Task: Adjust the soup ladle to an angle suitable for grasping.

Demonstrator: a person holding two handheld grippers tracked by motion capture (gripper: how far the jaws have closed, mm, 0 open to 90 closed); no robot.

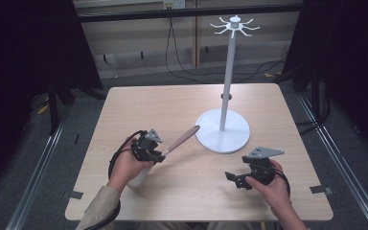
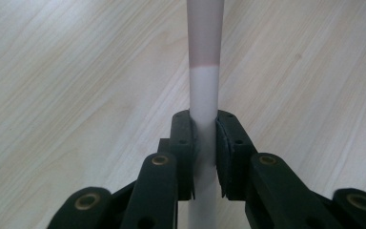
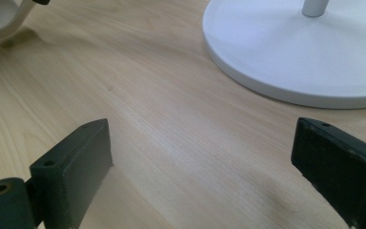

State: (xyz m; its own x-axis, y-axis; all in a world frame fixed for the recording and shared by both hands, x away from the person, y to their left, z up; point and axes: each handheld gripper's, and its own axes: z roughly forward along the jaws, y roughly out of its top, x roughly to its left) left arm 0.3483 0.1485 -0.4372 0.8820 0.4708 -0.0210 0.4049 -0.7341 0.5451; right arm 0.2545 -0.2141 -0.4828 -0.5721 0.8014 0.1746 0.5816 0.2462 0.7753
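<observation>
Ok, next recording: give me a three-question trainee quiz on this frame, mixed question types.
1. True or false: the left claw is shut on the pink-and-white handle of a utensil.
2. Multiple choice: the right claw is A) gripping the stand's pole, B) open over bare table, C) shut on a cup.
3. Fill in: the white stand with hooks on top sits on the table's ____ side, seen from the person.

Key: 1 true; 2 B; 3 right.
</observation>
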